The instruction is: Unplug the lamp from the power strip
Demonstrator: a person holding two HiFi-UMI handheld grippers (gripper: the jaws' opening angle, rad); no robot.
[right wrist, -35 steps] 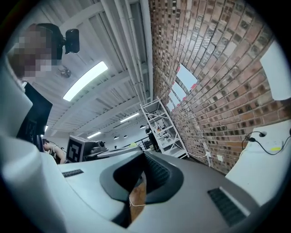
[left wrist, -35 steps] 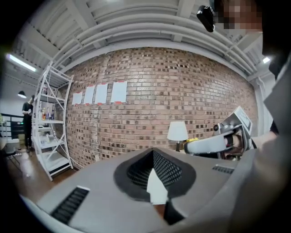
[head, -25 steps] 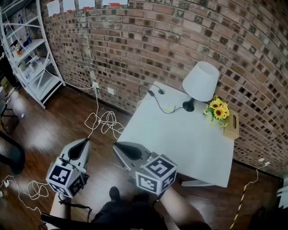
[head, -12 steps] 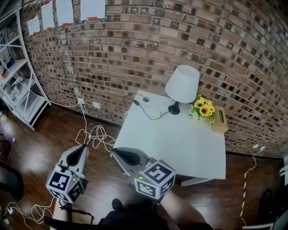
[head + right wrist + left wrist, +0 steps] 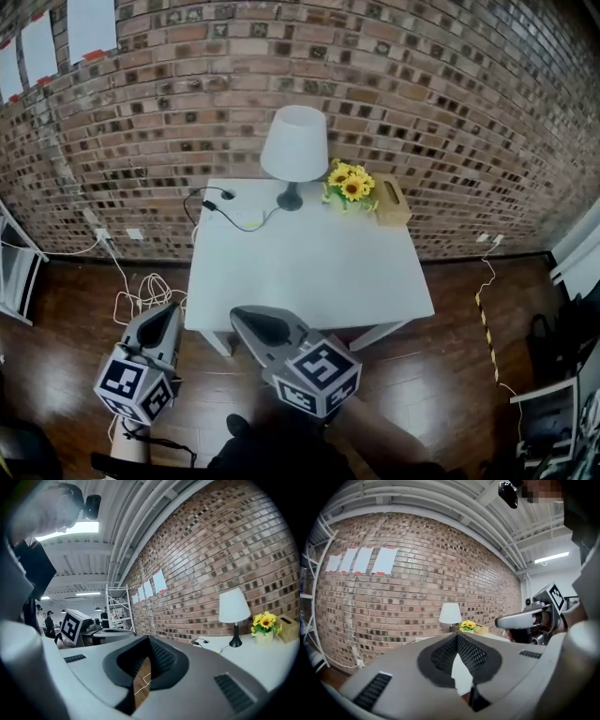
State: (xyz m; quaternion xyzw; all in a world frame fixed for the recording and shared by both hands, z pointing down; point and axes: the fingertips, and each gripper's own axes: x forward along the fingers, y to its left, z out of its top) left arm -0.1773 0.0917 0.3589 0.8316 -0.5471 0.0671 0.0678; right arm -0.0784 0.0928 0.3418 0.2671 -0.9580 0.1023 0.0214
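Observation:
The lamp has a white shade and a black base and stands at the back of the white table. Its black cord snakes left across the tabletop toward a pale power strip that is hard to make out. Both grippers hang below the table's near edge, well short of the cord. My left gripper is shut and holds nothing. My right gripper is also shut with nothing in it. The left gripper view has the lamp far ahead, and the right gripper view has the lamp off to the right.
Sunflowers and a wooden box sit right of the lamp. A brick wall backs the table. A wall outlet feeds a white cable coiled on the wooden floor. Another thin cable lies at right.
The head view has swung right, so the table now sits centred and the white shelf has left the picture. Both grippers turned with it and stay shut and low in front.

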